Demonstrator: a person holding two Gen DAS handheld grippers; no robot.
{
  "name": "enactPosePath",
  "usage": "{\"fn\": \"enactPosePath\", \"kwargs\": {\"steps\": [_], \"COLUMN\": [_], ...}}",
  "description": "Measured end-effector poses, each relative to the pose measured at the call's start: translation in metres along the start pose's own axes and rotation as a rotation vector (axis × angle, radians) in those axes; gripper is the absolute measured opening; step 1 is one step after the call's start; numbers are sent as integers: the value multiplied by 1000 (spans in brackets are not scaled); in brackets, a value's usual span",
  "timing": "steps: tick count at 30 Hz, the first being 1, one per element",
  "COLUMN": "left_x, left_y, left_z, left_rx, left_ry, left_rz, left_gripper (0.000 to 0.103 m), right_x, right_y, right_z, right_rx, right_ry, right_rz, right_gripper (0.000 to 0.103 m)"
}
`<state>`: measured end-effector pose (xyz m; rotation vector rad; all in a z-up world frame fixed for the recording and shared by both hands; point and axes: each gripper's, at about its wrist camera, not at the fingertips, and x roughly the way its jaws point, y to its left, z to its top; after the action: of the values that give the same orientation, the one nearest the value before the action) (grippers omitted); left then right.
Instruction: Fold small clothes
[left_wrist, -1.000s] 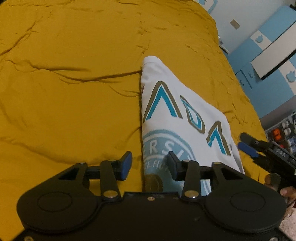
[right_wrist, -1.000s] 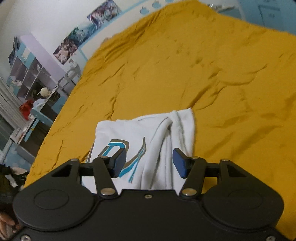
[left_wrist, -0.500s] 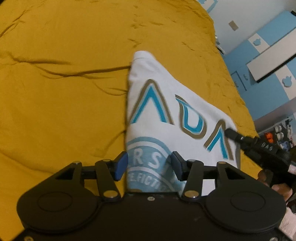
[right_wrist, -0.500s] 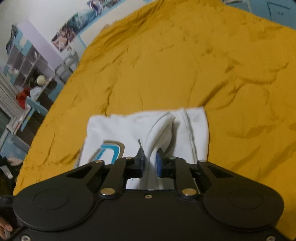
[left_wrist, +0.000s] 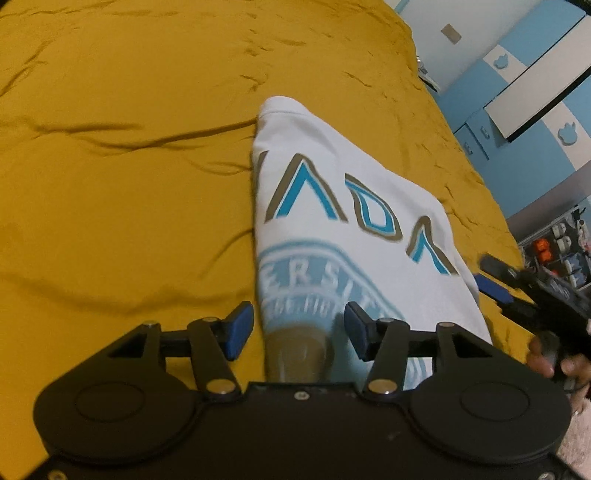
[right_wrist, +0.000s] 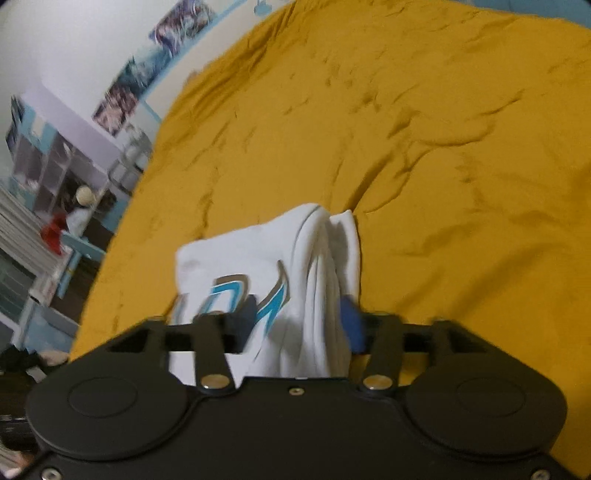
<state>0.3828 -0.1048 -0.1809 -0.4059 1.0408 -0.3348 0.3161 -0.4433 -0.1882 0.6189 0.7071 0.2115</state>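
A white T-shirt (left_wrist: 332, 206) with blue and brown lettering lies folded on the mustard bedspread (left_wrist: 129, 184). My left gripper (left_wrist: 298, 328) hovers over its near left edge. Its jaws are opening, and the printed fabric lies between the blue pads untouched. In the right wrist view the shirt's (right_wrist: 236, 258) bunched folds rise between the fingers of my right gripper (right_wrist: 299, 325). Those jaws are opening too, and the cloth hides part of the left pad. The right gripper (left_wrist: 493, 277) also shows at the shirt's right edge in the left wrist view, with a hand (left_wrist: 546, 362) behind it.
The bedspread (right_wrist: 443, 147) stretches wide and wrinkled beyond the shirt. Blue and white cabinets (left_wrist: 517, 110) stand past the bed's right side, with cluttered shelves (left_wrist: 561, 251) below them. On the other side are open shelving (right_wrist: 55, 177) and wall posters (right_wrist: 140, 81).
The right gripper closed on the shirt's bunched folds half a second ago and its jaws now stand apart again. The left gripper moved over the shirt's near edge and spread wider.
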Motion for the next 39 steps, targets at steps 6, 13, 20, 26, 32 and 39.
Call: {"fn": "enactPosePath", "kwargs": {"steps": [6,13,20,26,32,39], "left_x": [-41,-33,-16,-34,-21,-12], "left_y": [1,11,12,8,14,11], "left_z": [-51,-75,-80,-76,-79,-83], "left_rx": [10,-68,-120,-107,-68,-46], "left_ry": [17,55,41,-11,56,69], "left_rz": [-35,-69,-100,-109,-58,-23], "left_gripper": [58,58,18,8,7,10], "right_x": [-56,-62,-64,-86,-68,-62], "right_y": [18,-1,11,25,-3,-20], "right_z": [-48,-69,-75,-71,-91,-101], "right_rx": [-89,41,-10,-13,43,82], "right_ry": [23,26,-6,-59,5,17], "right_rz": [-35,-101,-108,-45,-106,-94], "right_gripper": [55,57,23,10,8,8]}}
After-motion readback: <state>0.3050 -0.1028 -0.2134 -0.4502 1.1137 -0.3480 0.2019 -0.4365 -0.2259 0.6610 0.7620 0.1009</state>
